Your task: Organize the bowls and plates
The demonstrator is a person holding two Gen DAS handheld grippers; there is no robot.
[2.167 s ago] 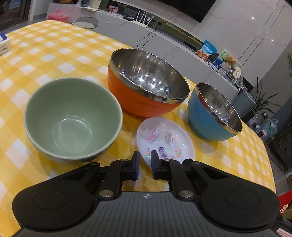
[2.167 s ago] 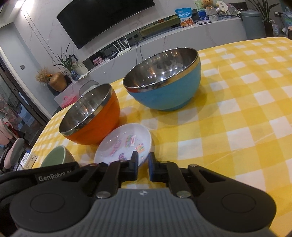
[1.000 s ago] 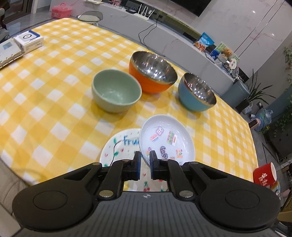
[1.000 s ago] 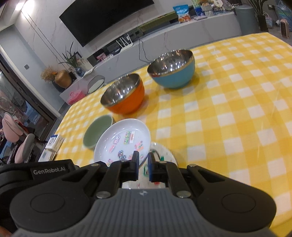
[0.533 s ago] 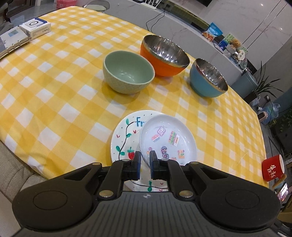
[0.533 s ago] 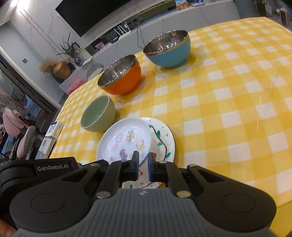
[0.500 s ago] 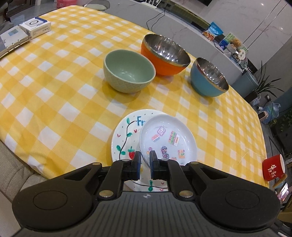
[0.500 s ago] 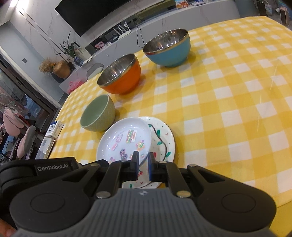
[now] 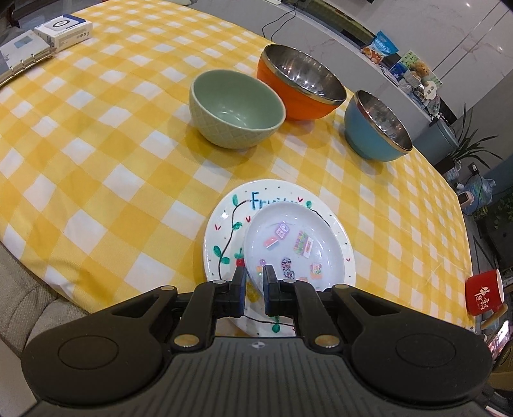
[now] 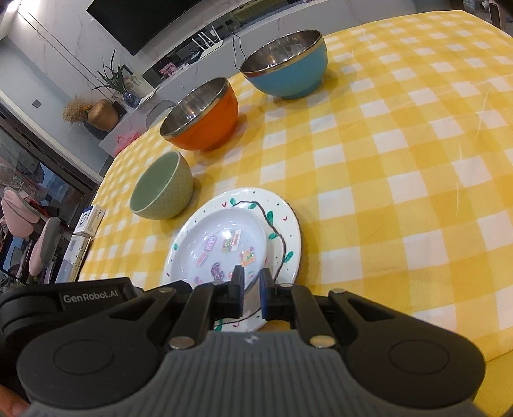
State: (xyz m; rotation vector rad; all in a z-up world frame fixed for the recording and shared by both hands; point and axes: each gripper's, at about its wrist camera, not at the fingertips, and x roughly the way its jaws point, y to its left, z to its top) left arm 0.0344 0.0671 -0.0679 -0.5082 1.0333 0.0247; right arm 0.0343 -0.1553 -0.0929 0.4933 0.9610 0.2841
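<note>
A small white dish with colourful stickers [image 9: 295,237] [image 10: 224,243] sits over a larger white plate painted with vines and blue letters [image 9: 224,231] [image 10: 282,218] near the table's front edge. I cannot tell if the dish touches the plate. My left gripper [image 9: 254,279] and my right gripper [image 10: 251,282] are both shut on the dish's near rim, side by side. Behind stand a green bowl [image 9: 235,109] [image 10: 160,189], an orange steel-lined bowl [image 9: 301,83] [image 10: 202,118] and a blue steel-lined bowl [image 9: 376,128] [image 10: 285,67].
The yellow checked tablecloth [image 9: 96,160] ends just below the plate. A red mug [image 9: 484,293] stands off the table at the right. Boxes and a ring binder [image 9: 64,30] lie at the far left corner. The left gripper's body [image 10: 89,298] crowds the right wrist view.
Both grippers carried the sticker dish from beside the bowls back toward the front edge, over the painted plate, then lowered it closer to the plate. The bowls stayed put.
</note>
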